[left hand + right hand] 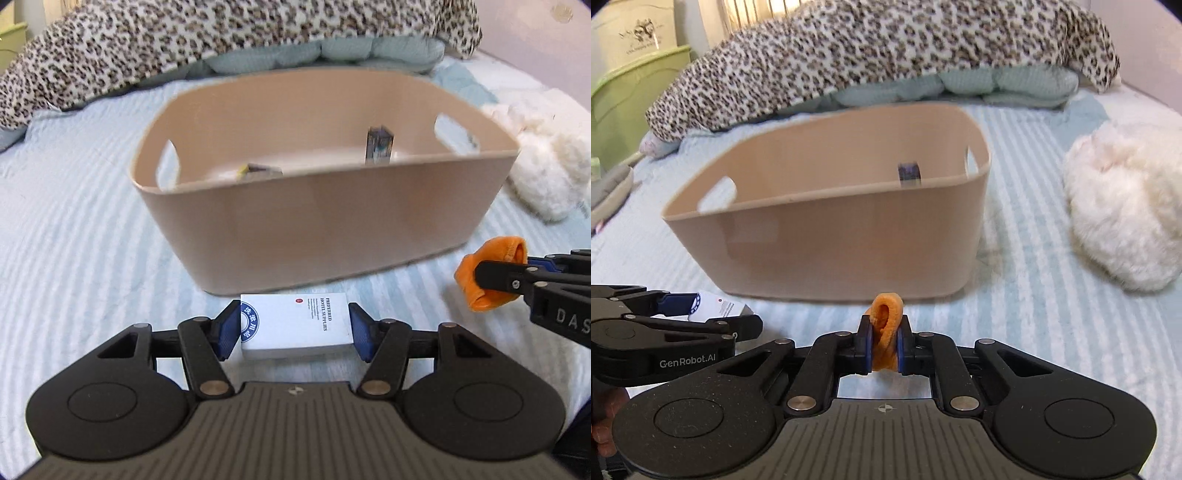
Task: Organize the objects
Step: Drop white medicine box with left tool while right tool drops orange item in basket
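left view alone shows yellow packet (258,170).

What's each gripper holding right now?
Left gripper: closed on the white hotel supplies box.
Right gripper: closed on the orange fabric piece.

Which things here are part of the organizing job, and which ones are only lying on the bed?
Part of the job:
- beige bin
- white box, in the left gripper
- orange cloth, in the right gripper
- two small items in the bin

Only lying about:
- leopard blanket
- white fluffy item
- green container
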A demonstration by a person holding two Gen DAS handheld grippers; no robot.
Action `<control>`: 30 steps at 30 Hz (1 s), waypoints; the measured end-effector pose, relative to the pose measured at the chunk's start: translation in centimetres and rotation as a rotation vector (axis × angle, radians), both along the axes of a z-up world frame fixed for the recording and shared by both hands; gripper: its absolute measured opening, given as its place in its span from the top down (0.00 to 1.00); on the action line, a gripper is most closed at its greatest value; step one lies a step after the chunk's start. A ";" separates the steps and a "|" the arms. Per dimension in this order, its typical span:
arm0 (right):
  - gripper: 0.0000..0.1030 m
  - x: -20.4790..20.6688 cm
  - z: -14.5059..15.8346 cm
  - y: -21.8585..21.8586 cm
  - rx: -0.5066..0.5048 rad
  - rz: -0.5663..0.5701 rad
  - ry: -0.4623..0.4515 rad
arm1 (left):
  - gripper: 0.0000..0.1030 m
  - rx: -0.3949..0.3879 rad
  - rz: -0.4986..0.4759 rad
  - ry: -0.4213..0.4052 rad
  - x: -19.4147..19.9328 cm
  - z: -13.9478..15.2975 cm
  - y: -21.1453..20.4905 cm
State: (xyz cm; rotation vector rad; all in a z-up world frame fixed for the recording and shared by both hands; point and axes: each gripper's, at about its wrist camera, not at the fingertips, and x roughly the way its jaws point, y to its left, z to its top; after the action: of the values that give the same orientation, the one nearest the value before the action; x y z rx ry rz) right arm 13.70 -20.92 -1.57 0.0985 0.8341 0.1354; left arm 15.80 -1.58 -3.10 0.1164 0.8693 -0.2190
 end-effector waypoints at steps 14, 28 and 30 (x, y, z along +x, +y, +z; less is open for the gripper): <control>0.90 0.3 9.7 0.7 0.013 0.013 -0.264 | 0.40 -0.019 0.056 -0.264 1.7 9.4 0.5; 0.89 8.1 7.6 1.9 -0.064 0.000 -0.257 | 0.40 0.044 0.097 -0.155 10.7 5.5 -1.7; 0.89 9.0 6.4 2.3 -0.084 0.005 -0.227 | 0.40 0.048 0.096 -0.113 11.7 4.5 -2.0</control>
State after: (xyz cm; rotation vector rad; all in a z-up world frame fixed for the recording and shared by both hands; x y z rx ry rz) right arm 22.66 -18.61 4.79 0.0014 0.6121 0.1136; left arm 27.52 -3.59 1.37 0.1305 0.7655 -0.1012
